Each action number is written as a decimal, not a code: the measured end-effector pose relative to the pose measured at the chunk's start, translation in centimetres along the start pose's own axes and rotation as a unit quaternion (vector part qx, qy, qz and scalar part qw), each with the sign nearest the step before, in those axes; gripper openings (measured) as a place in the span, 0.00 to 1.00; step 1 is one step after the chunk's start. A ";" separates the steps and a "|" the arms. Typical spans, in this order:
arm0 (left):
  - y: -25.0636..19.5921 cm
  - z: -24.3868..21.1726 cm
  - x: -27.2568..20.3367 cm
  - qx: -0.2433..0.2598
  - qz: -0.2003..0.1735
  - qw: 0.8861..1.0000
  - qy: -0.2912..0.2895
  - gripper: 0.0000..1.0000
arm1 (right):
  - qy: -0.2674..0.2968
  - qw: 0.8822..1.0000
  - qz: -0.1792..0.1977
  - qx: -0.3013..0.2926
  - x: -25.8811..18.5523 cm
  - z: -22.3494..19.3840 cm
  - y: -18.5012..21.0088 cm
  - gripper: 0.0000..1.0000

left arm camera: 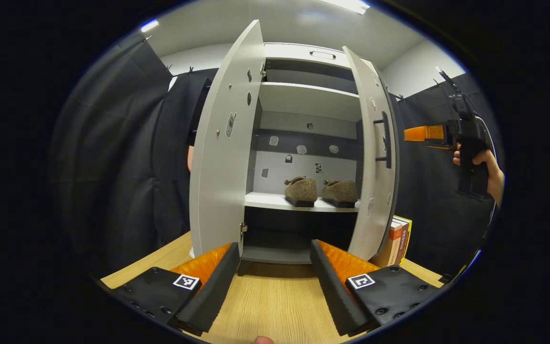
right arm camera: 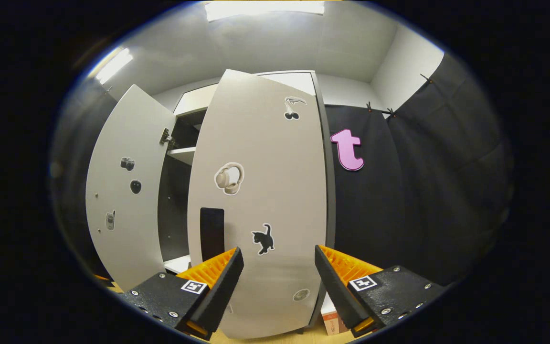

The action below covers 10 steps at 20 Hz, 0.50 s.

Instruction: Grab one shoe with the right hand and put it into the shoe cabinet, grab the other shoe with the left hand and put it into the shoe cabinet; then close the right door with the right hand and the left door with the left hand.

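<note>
Two brown fuzzy shoes (left arm camera: 301, 190) (left arm camera: 340, 191) sit side by side on a white shelf (left arm camera: 270, 202) inside the grey shoe cabinet (left arm camera: 309, 100). Both doors stand ajar: the left door (left arm camera: 223, 148) and the right door (left arm camera: 375, 157). My left gripper (left arm camera: 275, 279) is open and empty, low over the wooden table, facing the cabinet's opening. Farther right in the left gripper view, a hand holds the right gripper (left arm camera: 439, 136) just outside the right door. In the right gripper view my right gripper (right arm camera: 277, 277) is open, close to the right door's outer face (right arm camera: 260, 200) near its black handle (right arm camera: 211, 231).
The wooden table (left arm camera: 270, 306) stretches in front of the cabinet. Several books (left arm camera: 398, 241) stand beside the cabinet's right side. Black cloth walls surround the cabinet on both sides. The left door (right arm camera: 124, 191) carries small stickers in the right gripper view.
</note>
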State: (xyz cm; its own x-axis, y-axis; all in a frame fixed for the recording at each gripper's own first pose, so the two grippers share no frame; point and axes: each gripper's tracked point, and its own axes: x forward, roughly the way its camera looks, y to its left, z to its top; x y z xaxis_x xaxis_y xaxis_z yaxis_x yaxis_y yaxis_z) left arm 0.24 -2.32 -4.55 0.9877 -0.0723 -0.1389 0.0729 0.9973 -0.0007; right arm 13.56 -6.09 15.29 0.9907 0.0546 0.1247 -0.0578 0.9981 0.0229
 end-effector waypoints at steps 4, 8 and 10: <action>0.1 0.1 -0.1 0.003 -0.001 1.000 -0.001 0.96 | 0.014 1.000 0.018 -0.001 0.9 -1.3 2.0 0.93; 0.0 0.2 -0.2 0.005 -0.002 1.000 -0.003 0.96 | 0.022 0.999 0.024 -0.005 2.2 -2.6 3.1 0.93; 0.1 0.2 -0.3 0.006 0.001 1.000 -0.002 0.97 | 0.027 0.999 0.024 -0.004 3.0 -3.3 3.5 0.93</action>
State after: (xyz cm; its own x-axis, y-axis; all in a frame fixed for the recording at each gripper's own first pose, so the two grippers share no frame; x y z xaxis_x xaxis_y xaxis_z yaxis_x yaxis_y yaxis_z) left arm -0.03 -2.24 -4.34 0.9884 -0.0711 -0.1340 0.0734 0.9972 0.0121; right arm 16.75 -2.28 12.51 0.9921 0.1034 0.0709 -0.1043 0.9945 0.0100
